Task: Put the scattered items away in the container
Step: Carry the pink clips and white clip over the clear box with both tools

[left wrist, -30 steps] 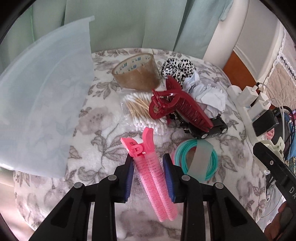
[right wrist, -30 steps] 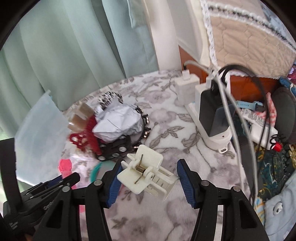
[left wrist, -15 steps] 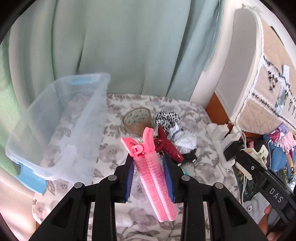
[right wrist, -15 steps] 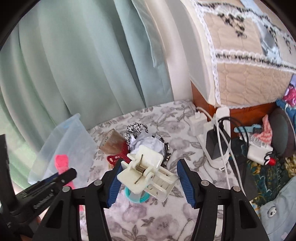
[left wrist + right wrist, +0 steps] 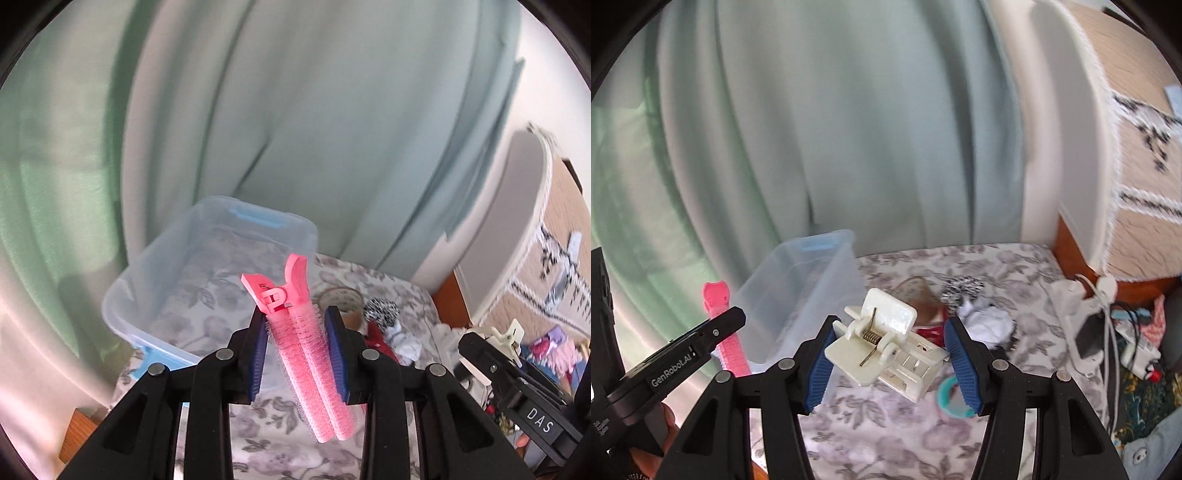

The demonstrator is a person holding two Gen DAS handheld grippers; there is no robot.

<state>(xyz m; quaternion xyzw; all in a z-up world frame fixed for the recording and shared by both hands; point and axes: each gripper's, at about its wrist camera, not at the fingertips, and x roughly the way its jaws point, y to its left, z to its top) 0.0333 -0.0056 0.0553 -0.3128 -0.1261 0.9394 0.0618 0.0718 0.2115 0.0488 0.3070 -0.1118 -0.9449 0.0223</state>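
You're working over a floral grey-and-white cloth (image 5: 886, 435) covering the surface, with pale green curtains (image 5: 295, 129) hanging along the far side. Your left gripper (image 5: 297, 332) is clamping a pink hair roller clip (image 5: 306, 354), and your right gripper (image 5: 890, 350) is squeezing a cream claw clip (image 5: 886, 343). The clear plastic container (image 5: 155, 295) is sitting at the far left, and leftover clutter is lying to its right

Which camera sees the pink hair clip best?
The left wrist view: the pink hair clip fills the middle, gripped between the left gripper's blue pads, its whole length visible. The right wrist view shows only part of it at the left edge, partly behind the black gripper body.
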